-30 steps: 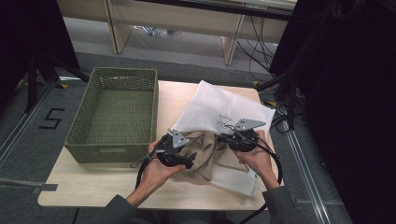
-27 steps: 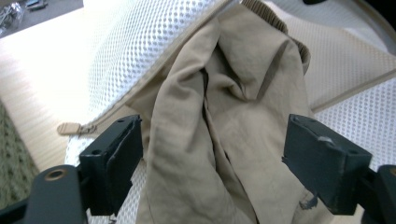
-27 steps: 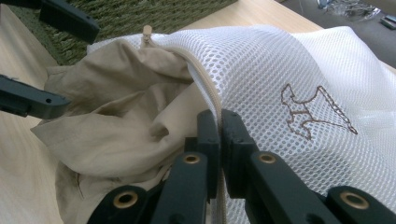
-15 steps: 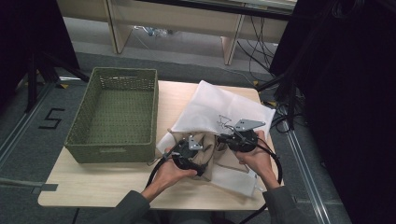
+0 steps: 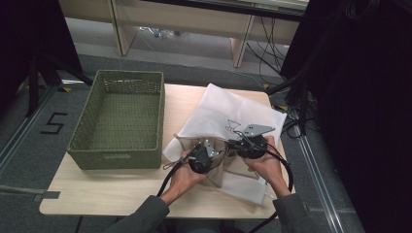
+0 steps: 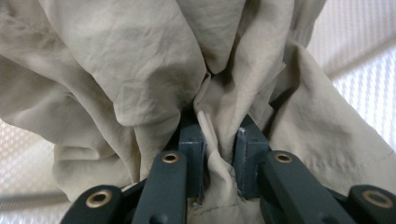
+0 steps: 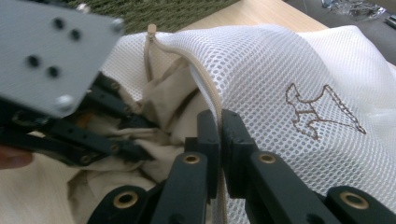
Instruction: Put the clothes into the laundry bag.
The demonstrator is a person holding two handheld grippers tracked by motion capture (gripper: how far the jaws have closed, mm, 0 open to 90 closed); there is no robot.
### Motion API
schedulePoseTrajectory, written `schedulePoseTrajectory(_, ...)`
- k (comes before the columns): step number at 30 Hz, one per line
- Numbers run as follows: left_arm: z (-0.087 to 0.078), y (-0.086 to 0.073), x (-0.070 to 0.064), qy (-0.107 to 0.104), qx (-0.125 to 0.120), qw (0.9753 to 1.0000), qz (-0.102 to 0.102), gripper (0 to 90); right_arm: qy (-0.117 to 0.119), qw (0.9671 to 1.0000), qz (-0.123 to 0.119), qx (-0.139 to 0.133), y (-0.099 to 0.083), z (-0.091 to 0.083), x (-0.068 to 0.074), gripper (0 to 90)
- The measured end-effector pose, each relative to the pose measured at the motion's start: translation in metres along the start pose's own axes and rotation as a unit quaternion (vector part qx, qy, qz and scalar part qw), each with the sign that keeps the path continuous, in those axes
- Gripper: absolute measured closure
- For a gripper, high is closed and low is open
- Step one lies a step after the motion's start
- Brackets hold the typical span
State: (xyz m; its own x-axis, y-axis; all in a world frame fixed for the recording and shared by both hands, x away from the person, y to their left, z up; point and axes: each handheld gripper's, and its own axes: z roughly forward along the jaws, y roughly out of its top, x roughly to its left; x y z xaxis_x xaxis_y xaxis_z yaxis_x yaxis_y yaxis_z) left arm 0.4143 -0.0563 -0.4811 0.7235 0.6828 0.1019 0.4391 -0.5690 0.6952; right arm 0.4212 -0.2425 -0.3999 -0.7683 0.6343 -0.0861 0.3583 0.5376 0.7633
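The left gripper [image 6: 218, 154] is clamped on a bunched fold of the beige garment [image 6: 140, 70], the cloth squeezed between its two pads. The right gripper [image 7: 219, 135] is pinched on the zipper edge [image 7: 205, 84] of the white mesh laundry bag [image 7: 289, 60], holding the mouth up. The garment sits half in that mouth, at the near right part of the desk [image 5: 111, 189], with the green basket [image 5: 119, 119] well apart to the left.

The risk I see is at the opening. If the left gripper pushes the wad forward while the right grip holds only a thin strip of zipper tape, the tape could slip out and the mouth would fall shut on the cloth. The garment may also snag on the zipper teeth, and a hard push could drag the whole bag across the desk.

The right gripper view shows the mouth of the bag, the zipper line and the printed outline on the mesh. The high view shows both hands close together over the bag, but how much cloth is already inside is hard to tell there.
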Motion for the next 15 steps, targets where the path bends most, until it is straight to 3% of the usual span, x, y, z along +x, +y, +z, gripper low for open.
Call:
schedulePoseTrajectory(3, 0.0050, 0.0064, -0.0001, 0.001, -0.013, 0.9998, -0.016, 76.0, -0.001, 1.0000, 0.002, 0.000, 0.0009, -0.0009, -0.0004, 88.3)
schedulePoseTrajectory(10, 0.0078, 0.0075, -0.0040, -0.003, -0.016, 0.9998, -0.010, 67.7, -0.003, 1.0000, 0.002, -0.002, -0.0008, -0.0012, -0.0031, 88.3)
schedulePoseTrajectory(13, 0.0018, 0.0053, -0.0007, -0.026, -0.024, 0.9988, -0.033, 53.4, 0.000, 1.0000, 0.006, -0.001, -0.0024, -0.0010, -0.0039, 88.3)
schedulePoseTrajectory(15, -0.0004, 0.0043, -0.0007, -0.027, -0.025, 0.9987, -0.034, 49.3, -0.003, 1.0000, 0.007, -0.002, -0.0021, -0.0010, -0.0043, 88.3)
